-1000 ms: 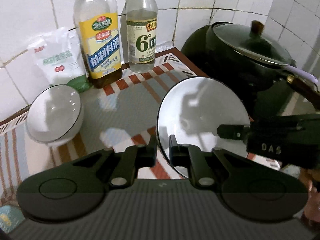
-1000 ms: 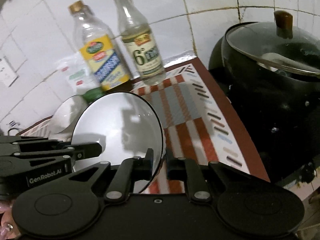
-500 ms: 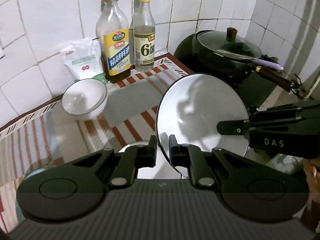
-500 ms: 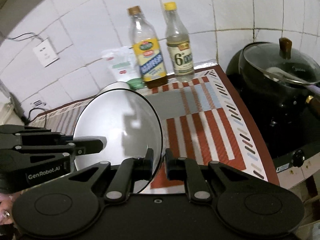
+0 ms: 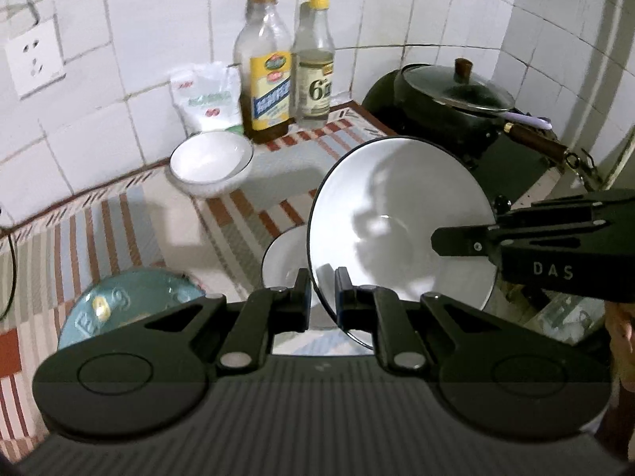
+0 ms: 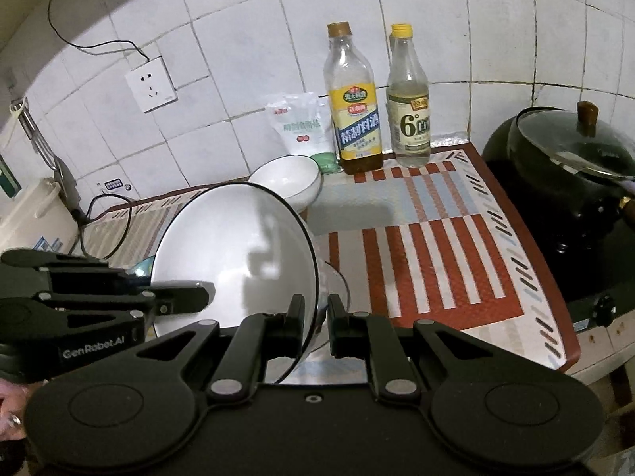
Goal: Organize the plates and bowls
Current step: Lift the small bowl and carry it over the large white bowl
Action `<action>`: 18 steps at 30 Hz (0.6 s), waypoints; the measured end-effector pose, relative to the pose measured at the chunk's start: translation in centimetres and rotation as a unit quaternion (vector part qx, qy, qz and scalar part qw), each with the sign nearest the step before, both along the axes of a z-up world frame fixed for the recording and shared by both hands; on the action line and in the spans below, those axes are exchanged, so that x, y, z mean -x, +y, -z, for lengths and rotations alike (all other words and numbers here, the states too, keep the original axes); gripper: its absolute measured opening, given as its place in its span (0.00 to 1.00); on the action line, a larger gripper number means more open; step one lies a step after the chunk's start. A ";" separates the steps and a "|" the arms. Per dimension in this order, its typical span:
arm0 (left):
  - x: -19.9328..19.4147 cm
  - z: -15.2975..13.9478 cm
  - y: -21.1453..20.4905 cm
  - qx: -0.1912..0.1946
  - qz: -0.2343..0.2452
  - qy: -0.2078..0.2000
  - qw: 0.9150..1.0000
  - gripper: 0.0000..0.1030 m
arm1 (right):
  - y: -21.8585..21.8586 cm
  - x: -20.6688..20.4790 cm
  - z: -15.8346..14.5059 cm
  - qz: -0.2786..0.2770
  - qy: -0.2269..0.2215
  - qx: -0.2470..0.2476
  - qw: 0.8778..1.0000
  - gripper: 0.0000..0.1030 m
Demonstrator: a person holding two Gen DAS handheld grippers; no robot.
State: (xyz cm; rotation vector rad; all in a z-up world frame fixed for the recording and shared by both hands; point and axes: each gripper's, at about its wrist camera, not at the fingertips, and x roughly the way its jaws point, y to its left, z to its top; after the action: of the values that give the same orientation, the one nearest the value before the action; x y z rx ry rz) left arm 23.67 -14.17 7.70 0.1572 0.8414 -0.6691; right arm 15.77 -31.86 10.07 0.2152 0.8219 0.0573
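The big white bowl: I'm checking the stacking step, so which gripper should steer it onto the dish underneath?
Probably left: the left gripper grips the big white bowl right above the dish; the right gripper holds the far rim.

A home kitchen is shown. White tiled walls (image 6: 416,20) are seen behind a counter covered with a striped mat (image 6: 428,246). Behind the mat, two condiment bottles (image 6: 357,107) are stood; right of it, a lidded black wok (image 6: 575,158) is set.

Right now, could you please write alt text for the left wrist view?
Both grippers, left gripper and right gripper, clamp opposite rims of a white plate held above a striped mat, with a white bowl and two bottles behind.
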 end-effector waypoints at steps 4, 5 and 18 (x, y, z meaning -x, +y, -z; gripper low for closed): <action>-0.2 0.9 1.2 0.008 -0.007 0.012 1.000 0.10 | 0.8 -0.4 0.9 -0.006 0.010 -0.005 1.000 0.15; -0.3 1.1 1.5 0.010 -0.009 0.011 1.000 0.10 | 1.1 -0.5 1.1 -0.008 0.010 -0.003 1.000 0.15; -1.8 3.8 1.4 -0.006 -0.017 -0.005 1.000 0.10 | 1.4 -2.5 4.3 -0.018 0.018 0.000 1.000 0.15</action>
State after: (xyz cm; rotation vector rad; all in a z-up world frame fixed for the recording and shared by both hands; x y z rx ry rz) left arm 25.42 -12.76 3.88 0.1556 0.8364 -0.6309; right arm 18.26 -30.43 5.74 0.2027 0.8609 0.0871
